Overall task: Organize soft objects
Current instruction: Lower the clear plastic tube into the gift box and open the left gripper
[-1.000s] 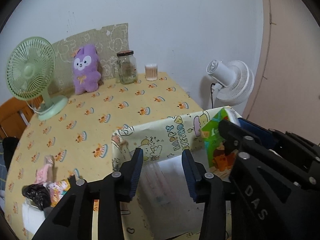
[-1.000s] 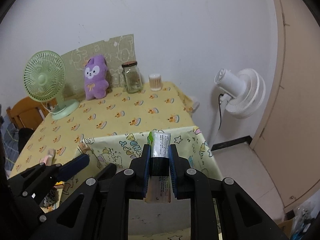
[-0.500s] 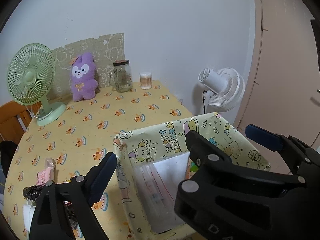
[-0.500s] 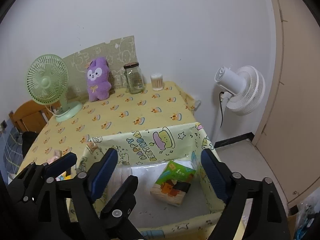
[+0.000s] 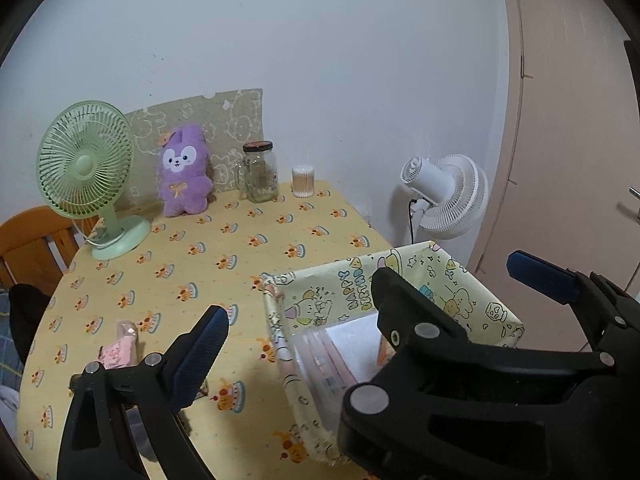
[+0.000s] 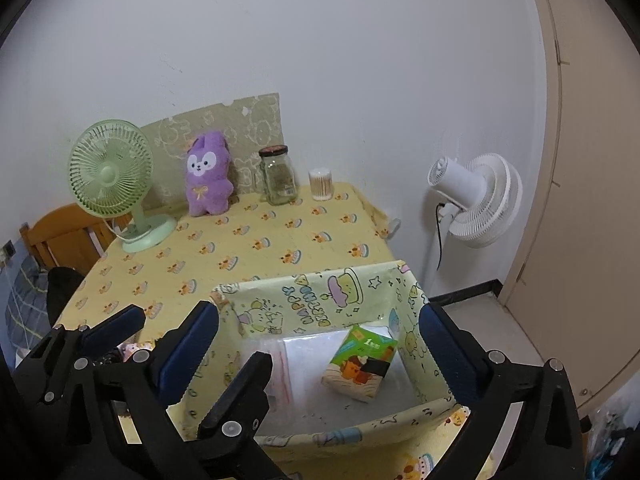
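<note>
Left wrist view first: I see my left gripper (image 5: 296, 332) spread wide and holding nothing, its blue-padded left finger (image 5: 200, 354) over the yellow cake-print cloth of the bench (image 5: 192, 264). Beside that finger lies a small pink packet (image 5: 120, 350), flat on the cloth. Farther back stand a green desk fan (image 5: 86, 164), a purple plush bunny (image 5: 184, 170) propped upright against a printed board, a glass jar (image 5: 260, 172) and a tub of cotton swabs (image 5: 303, 176), all along the wall. At the near right edge of the bench sits the cartoon-print storage box (image 5: 352, 284), with clear plastic bags (image 5: 324, 360) lying inside it. My right gripper (image 5: 444, 316) crosses in front of the box.

Right wrist view, from the left again: part of my left gripper shows low at the edge, just left of the box. My right gripper (image 6: 316, 344) hangs above the box (image 6: 304, 300) with its jaws wide apart and nothing between them. Inside the box a green tissue pack (image 6: 360, 362) rests tilted on the clear bags (image 6: 296, 352), toward the box's right wall. A white floor fan (image 6: 476, 200) stands off the bench near the door.
</note>
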Available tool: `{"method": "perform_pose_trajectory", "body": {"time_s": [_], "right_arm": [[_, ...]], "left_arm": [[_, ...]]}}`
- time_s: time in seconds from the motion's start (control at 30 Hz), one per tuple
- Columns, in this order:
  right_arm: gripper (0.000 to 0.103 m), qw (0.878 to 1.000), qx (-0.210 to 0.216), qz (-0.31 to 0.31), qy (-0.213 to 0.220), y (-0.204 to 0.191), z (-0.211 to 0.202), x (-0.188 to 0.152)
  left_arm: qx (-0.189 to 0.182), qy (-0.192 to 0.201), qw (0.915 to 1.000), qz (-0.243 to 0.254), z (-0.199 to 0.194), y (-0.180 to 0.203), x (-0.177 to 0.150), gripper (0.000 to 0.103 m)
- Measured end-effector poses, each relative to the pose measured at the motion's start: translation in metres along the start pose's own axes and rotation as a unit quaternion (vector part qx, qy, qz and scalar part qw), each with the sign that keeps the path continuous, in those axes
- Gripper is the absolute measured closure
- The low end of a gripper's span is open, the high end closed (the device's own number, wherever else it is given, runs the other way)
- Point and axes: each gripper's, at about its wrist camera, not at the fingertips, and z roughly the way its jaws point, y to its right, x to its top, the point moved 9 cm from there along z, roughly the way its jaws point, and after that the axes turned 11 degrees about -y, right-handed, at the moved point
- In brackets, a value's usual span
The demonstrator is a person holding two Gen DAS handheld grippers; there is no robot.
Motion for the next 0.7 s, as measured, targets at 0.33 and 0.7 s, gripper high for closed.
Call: {"method": "perform_pose_trajectory", "body": {"time_s": [0.33,0.7], "right_arm": [[0.0,1.0,0.001,-0.006,0.016,-0.025,-0.021,-0.001],[0.0,0.999,0.007,-0.012,0.037,-0.051,-0.035,-0.007]], "left_arm": [[0.014,0.022,0.9997,0.002,-0.026,-0.019,-0.004,0.005],[0.029,0.042,0.9987,0.002,-0.045,-0.039,-0.011,0.005]]}}
